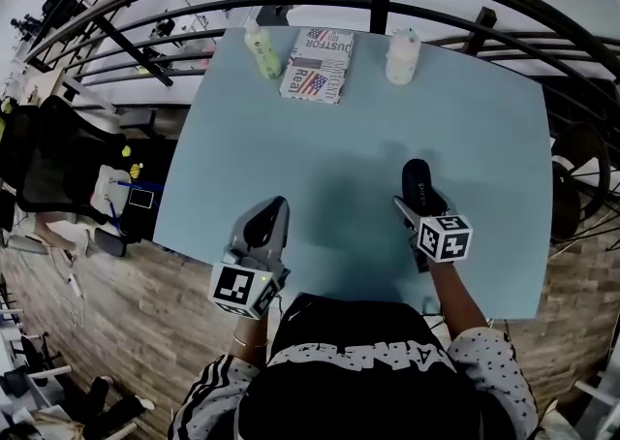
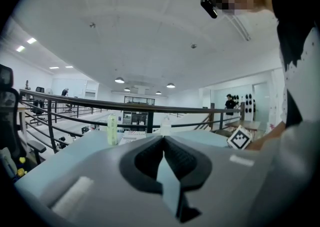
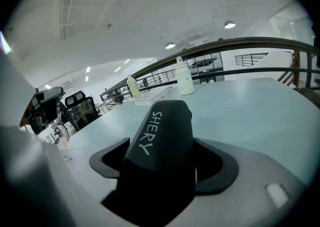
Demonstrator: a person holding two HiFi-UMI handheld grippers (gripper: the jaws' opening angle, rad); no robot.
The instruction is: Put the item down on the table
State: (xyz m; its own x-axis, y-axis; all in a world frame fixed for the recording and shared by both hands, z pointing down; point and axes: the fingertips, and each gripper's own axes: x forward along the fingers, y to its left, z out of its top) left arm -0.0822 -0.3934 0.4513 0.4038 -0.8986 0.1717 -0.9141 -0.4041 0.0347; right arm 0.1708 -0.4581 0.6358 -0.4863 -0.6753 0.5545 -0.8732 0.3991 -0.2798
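A pale blue rectangular table [image 1: 465, 138] with a smooth matte top stands on a floor of light brown wooden planks [image 1: 145, 322]. Three things sit in a row near its far edge. A pale green plastic bottle [image 1: 262, 50] stands upright at the left, and just to its right a flat rectangular packet printed with newspaper lettering and a stars-and-stripes flag [image 1: 318, 65] lies flat. Farther right, apart from the packet, a squat white plastic bottle [image 1: 402, 57] stands upright.
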